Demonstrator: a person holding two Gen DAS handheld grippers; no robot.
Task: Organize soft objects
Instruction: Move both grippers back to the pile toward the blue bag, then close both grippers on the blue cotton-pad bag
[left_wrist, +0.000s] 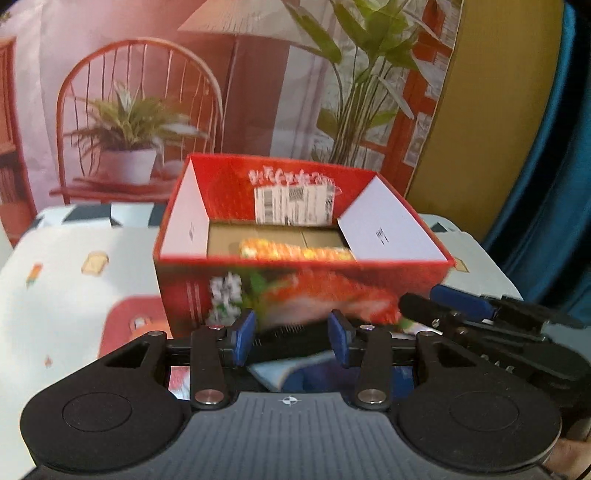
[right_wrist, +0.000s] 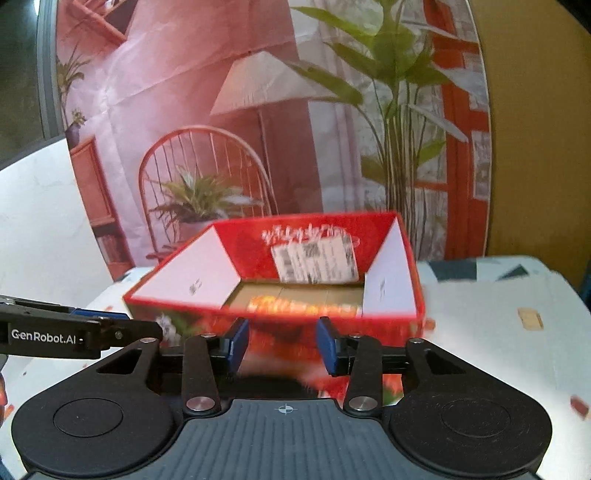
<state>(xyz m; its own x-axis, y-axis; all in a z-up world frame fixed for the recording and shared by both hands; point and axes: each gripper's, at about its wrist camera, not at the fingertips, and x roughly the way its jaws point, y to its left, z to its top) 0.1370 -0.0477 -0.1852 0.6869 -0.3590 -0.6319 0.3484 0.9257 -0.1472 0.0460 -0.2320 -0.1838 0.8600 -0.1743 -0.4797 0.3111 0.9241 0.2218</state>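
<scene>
Orange soft toy (left_wrist: 295, 253) lies in red box (left_wrist: 295, 280) ahead of both grippers, left (left_wrist: 291, 338) and right (right_wrist: 282, 345); jaws apart, empty. Likely light, squashy; pinch mid-body.

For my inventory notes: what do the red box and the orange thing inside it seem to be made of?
Red box: probably printed cardboard with a slightly glossy outside; the bare floor inside is brown and creased. Orange thing: possibly soft fabric or plush, but the blur leaves this open.
</scene>
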